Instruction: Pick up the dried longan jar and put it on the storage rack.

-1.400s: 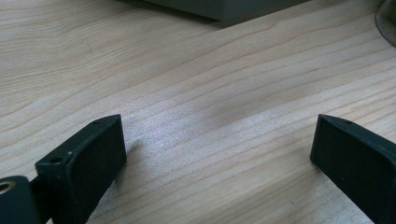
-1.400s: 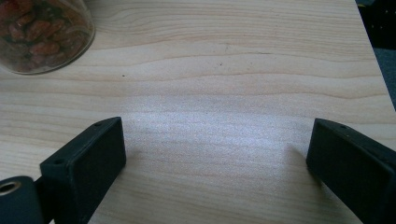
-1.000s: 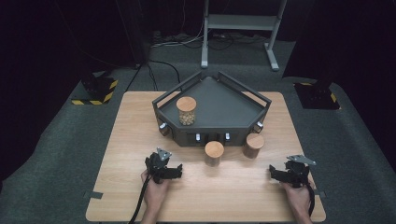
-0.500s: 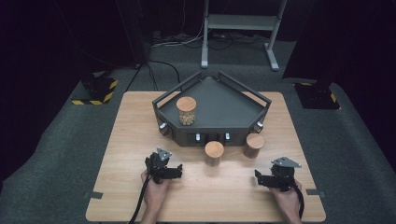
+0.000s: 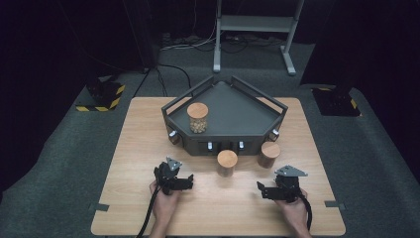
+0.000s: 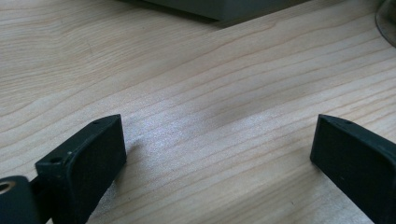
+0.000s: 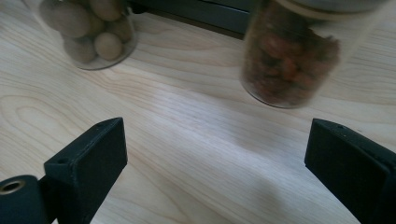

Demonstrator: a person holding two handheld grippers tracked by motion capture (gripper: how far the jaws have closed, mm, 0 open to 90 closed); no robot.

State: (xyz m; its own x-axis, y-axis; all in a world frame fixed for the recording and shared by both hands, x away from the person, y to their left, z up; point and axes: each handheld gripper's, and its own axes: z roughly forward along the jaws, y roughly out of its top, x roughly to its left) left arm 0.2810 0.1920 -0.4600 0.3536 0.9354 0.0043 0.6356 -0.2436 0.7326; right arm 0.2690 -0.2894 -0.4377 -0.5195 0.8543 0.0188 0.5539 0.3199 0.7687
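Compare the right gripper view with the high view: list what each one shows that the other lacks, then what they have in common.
Right gripper view alone: a close look at the jar contents, pale round balls in one jar and reddish-brown bits in the other jar, with the right tool standing open over bare wood.

High view alone: the grey tray holding a third jar, the left tool, both hands, the floor and a metal stand.

Shared: the two jars in front of the tray, the tray's front edge, and the wooden table.

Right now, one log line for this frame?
left claw: open, empty | right claw: open, empty, facing two jars | third jar: in tray
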